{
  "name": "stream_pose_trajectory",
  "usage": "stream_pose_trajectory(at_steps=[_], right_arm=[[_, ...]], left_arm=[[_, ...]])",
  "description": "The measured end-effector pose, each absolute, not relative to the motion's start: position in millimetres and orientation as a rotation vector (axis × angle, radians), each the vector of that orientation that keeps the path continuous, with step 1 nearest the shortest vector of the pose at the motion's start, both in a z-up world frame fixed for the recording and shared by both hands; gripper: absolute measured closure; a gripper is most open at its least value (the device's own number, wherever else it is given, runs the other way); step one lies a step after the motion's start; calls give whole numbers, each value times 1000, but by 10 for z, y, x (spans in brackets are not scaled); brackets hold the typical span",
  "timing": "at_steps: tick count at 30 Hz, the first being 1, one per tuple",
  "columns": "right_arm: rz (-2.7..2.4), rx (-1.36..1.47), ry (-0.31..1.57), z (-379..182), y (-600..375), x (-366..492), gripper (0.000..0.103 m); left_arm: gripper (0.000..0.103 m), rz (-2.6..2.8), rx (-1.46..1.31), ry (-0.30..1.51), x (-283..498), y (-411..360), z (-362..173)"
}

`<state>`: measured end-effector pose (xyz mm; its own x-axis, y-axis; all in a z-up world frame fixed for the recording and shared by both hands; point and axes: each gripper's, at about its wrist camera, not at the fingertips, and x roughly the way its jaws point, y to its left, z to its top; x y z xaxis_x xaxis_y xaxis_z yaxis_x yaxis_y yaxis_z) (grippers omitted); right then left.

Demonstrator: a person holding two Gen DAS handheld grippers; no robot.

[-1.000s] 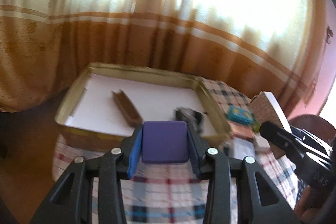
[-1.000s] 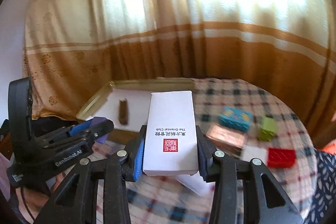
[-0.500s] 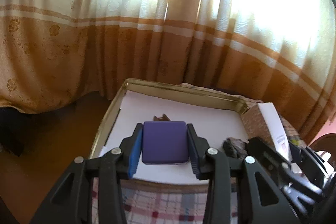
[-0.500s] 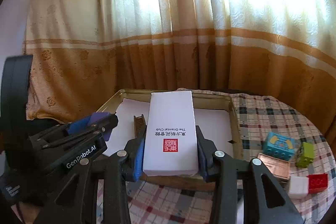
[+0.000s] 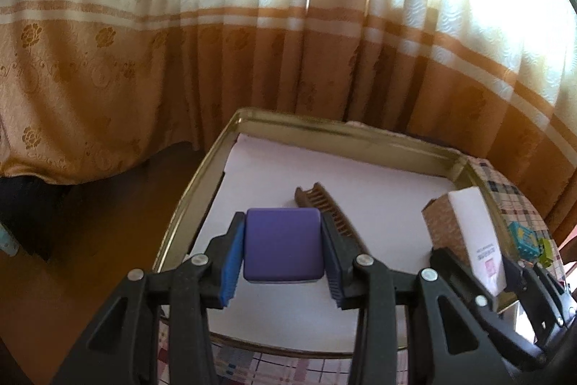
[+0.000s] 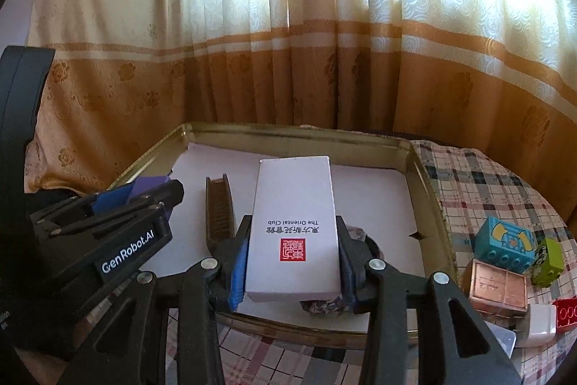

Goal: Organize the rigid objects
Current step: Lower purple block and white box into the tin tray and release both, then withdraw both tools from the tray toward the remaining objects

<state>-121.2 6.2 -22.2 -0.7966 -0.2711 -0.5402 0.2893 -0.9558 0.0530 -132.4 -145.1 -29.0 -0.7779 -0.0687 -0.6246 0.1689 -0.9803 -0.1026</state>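
Mid-task: left tongs (image 5: 283, 246) pinching a purple block (image 5: 282, 244) and right tongs (image 6: 292, 257) pinching a white box (image 6: 294, 228) hover over the tray (image 6: 425, 190), where only a wooden comb (image 6: 218, 208) lies between them; coloured blocks (image 6: 505, 242) remain on the tabletop (image 6: 479, 183) to their right.

Readable text: two items, both in your right wrist view.
White box (image 6: 294, 233) btwn your right gripper's pads reads "The Oriental Club", upside down to you, w/ a line of Chinese characters and a red seal stamp, too small to read. Left gripper (image 6: 155, 190) body says "GenRobot.AI".
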Motion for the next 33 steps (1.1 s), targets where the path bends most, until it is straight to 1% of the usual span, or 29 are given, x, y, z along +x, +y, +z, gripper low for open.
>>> stream_pose_trajectory(at_steps=[10, 11, 12, 13, 14, 15, 16, 17, 18, 19, 21, 22, 23, 24, 25, 26, 27, 30, 33], right_arm=[[-2712, 789, 95, -199, -25, -1250, 59], [-2713, 782, 96, -193, -24, -1238, 58], [-2720, 778, 100, -194, -26, -1231, 56], [-2747, 773, 111, -185, -20, -1210, 53], [-2769, 768, 112, -182, -4, -1200, 46], [-2789, 757, 97, -172, 29, -1178, 40], [-2799, 748, 77, -162, 64, -1168, 36], [-2808, 734, 51, -151, 107, -1149, 30], [-2816, 720, 30, -139, 139, -1132, 26], [-2829, 696, 8, -122, 182, -1094, 26], [-2850, 664, -2, -99, 221, -1035, 26], [-2868, 642, 5, -82, 235, -983, 26], [-2881, 625, 11, -69, 247, -942, 25], [-2895, 593, 13, -50, 264, -889, 21], [-2908, 560, 16, -27, 271, -837, 18], [-2924, 526, 21, -15, 282, -779, 12], [-2939, 490, 30, 0, 285, -726, 9], [-2949, 445, 78, 26, 258, -640, 8], [-2944, 467, 114, 31, 231, -644, 8]], left_arm=[[64, -2794, 976, 222, -1356, -1466, -295], [64, -2790, 971, 222, -1347, -1468, -292], [63, -2780, 965, 218, -1339, -1467, -289], [60, -2772, 962, 217, -1341, -1471, -290], [49, -2761, 952, 220, -1323, -1481, -286], [41, -2749, 939, 227, -1303, -1497, -282], [39, -2756, 922, 247, -1273, -1516, -273], [37, -2760, 913, 248, -1258, -1518, -267], [32, -2756, 901, 236, -1240, -1501, -258], [25, -2748, 881, 215, -1215, -1471, -243], [20, -2740, 861, 193, -1160, -1420, -234], [16, -2737, 861, 196, -1157, -1409, -235], [8, -2742, 847, 189, -1137, -1395, -223], [2, -2729, 816, 175, -1106, -1385, -205], [0, -2705, 788, 165, -1082, -1390, -184], [0, -2687, 763, 161, -1053, -1396, -170], [0, -2679, 746, 163, -1028, -1408, -160], [0, -2675, 742, 178, -998, -1431, -152], [0, -2655, 809, 202, -1003, -1440, -207]])
